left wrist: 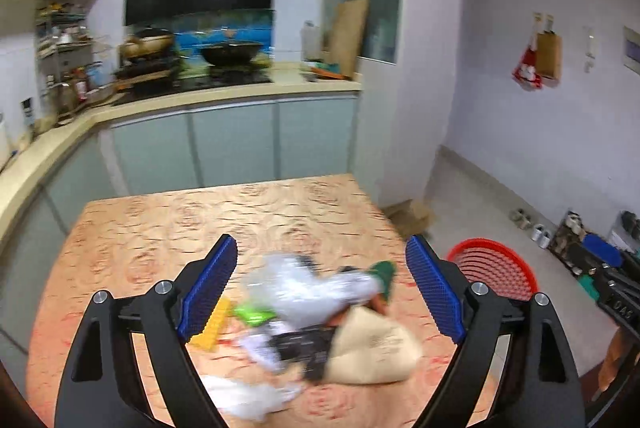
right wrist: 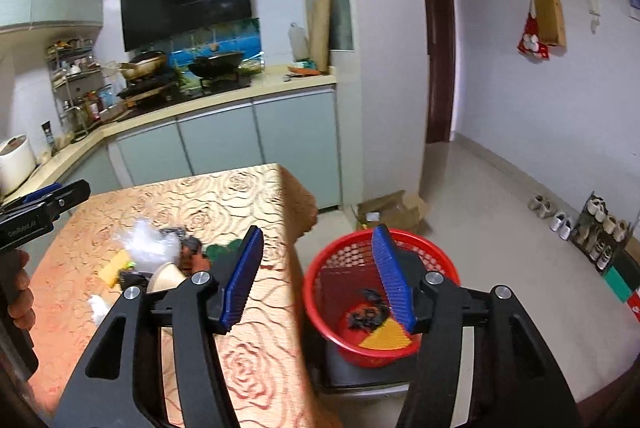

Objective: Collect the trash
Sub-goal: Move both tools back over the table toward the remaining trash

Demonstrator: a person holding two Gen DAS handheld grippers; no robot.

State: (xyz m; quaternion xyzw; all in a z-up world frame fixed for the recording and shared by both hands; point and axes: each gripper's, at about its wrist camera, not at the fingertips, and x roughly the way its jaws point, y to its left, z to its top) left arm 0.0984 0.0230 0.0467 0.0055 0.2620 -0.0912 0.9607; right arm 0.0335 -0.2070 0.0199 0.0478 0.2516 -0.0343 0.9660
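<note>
Trash pile [left wrist: 320, 316] below open jaws

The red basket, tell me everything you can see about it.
The red basket is round, looks like plastic, and has a solid rim over perforated mesh walls. It stands upright and open beside the table's right edge, seemingly on a dark stand rather than the floor. Inside lie a yellow piece and crumpled black scrap. The right gripper hangs open above it, holding nothing. The left wrist view shows only part of its rim and wall.
</note>
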